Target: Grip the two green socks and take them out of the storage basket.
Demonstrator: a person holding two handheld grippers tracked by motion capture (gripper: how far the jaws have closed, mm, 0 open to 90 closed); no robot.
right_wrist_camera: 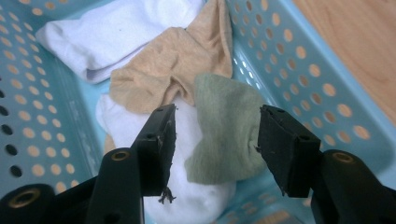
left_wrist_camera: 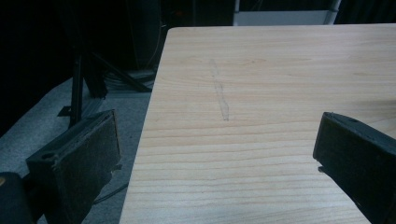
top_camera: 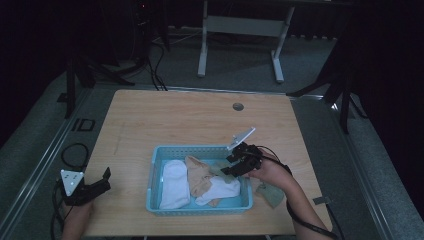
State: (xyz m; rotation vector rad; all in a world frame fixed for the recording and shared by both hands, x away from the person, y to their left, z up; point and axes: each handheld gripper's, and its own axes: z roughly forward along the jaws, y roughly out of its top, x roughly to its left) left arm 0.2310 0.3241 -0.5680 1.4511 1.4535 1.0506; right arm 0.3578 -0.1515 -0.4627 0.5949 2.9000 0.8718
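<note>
- Currently right claw (top_camera: 234, 165) sits over the right end of the basket (top_camera: 156, 165), tilted down and left, grey plate on top; the hand (top_camera: 270, 172) behind it has its forearm coming in from the near right.
- Right claw jaws stand apart, nothing pinched. In the right gripper view the green sock (right_wrist_camera: 226, 133) lies between the pads (right_wrist_camera: 163, 140), below them, not gripped.
- Green sock: soft knit, crumpled, resting on a white sock (right_wrist_camera: 140, 126) by the basket's right wall.
- Basket: light-blue plastic, rectangular, walls perforated with round holes. It also holds a tan sock (top_camera: 200, 175), ribbed and folded, mid-basket, and another white sock (top_camera: 174, 184) at the left end.
- Left claw (top_camera: 97, 185) rests at the near left edge of the bench (top_camera: 190, 120), pointing far-right, well apart from the basket; jaws wide, empty.
- Left gripper view: pale wood grain with a faint scuff line, grey floor past the edge.
- High view adds a greenish cloth (top_camera: 270, 194) on the bench, just right of the basket, near the right wrist.
</note>
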